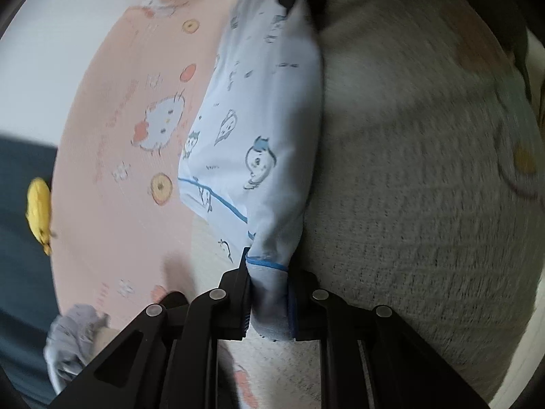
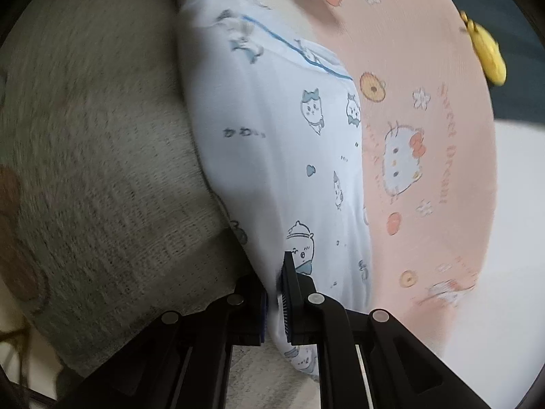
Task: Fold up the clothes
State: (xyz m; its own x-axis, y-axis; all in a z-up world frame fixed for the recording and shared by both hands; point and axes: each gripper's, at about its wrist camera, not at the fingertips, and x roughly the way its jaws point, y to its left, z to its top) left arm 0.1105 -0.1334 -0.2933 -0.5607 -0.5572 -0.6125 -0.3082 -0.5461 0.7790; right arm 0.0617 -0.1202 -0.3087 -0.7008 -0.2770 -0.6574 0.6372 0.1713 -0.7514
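Pink cartoon-cat blanket [image 1: 112, 204] covers the surface under both my grippers, with a cream knit blanket [image 1: 425, 204] overlapping it.

Task item is the pale blue garment [image 1: 265, 119], printed with little cartoon animals and trimmed in a darker blue line. It's strung between my two grippers, bunched into a long roll along the seam where cream knit meets pink.

My left gripper [image 1: 269, 306] is clamped down on one end of the garment, cloth pinched between the pads and spilling out below the jaws. My right gripper [image 2: 274, 306] is closed on the other end, fabric squeezed in the narrow gap. From the left wrist view the garment runs straight ahead to the right gripper, which shows dark at the far top.

Writing: hand-drawn Japanese characters on the garment, ahead of the right gripper, too blurry to read for sure. On the pink blanket, right of the right gripper, "Sweet Dream" in pink lettering next to the white cat face with a red bow, plus donuts and flowers.

Around: yellow plush-looking thing [image 1: 39, 211] far left of the left gripper at the blanket edge, against a dark blue surface [image 1: 20, 238]. Crumpled greyish cloth [image 1: 73, 337] just left of the left gripper. Knit side is motion-blurred.
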